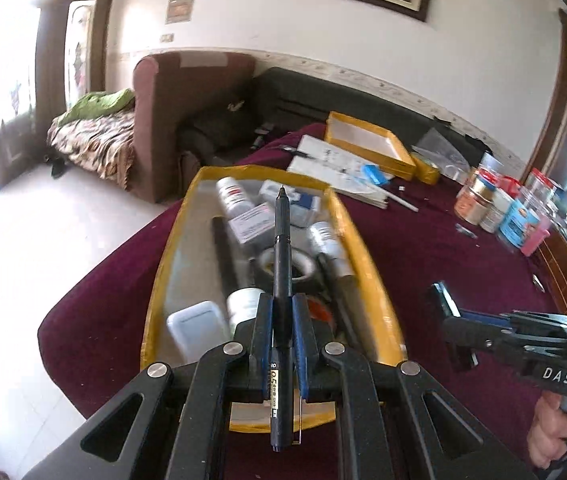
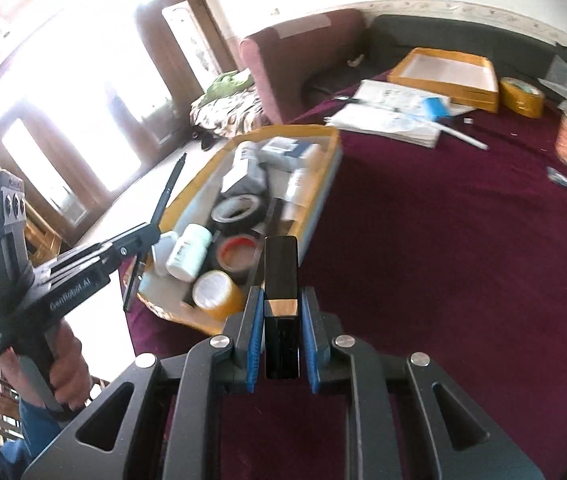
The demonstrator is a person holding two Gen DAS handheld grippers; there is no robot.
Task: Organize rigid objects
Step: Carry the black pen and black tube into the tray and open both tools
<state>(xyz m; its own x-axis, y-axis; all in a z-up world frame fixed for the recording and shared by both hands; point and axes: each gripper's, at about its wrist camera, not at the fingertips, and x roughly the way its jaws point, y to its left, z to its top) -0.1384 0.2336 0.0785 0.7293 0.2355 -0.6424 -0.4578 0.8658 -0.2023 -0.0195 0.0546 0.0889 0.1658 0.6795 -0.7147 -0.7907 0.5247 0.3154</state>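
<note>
My left gripper (image 1: pixel 282 308) is shut on a black pen (image 1: pixel 282 248) that points forward above the yellow tray (image 1: pixel 163 264). The tray holds several bottles, boxes and tape rolls. My right gripper (image 2: pixel 281 304) is shut on a black rectangular case with a gold band (image 2: pixel 280 280), held just right of the tray's near end (image 2: pixel 319 200). The left gripper with the pen (image 2: pixel 169 188) shows at the left of the right wrist view. The right gripper (image 1: pixel 447 312) shows at the right of the left wrist view.
A maroon cloth covers the table (image 2: pixel 443 240). At the back lie papers (image 1: pixel 335 160), a second yellow tray (image 1: pixel 367 140), a tape roll (image 2: pixel 521 96) and a white pen (image 2: pixel 463 136). Several jars (image 1: pixel 495 200) stand at the far right. A sofa (image 1: pixel 187 120) is behind.
</note>
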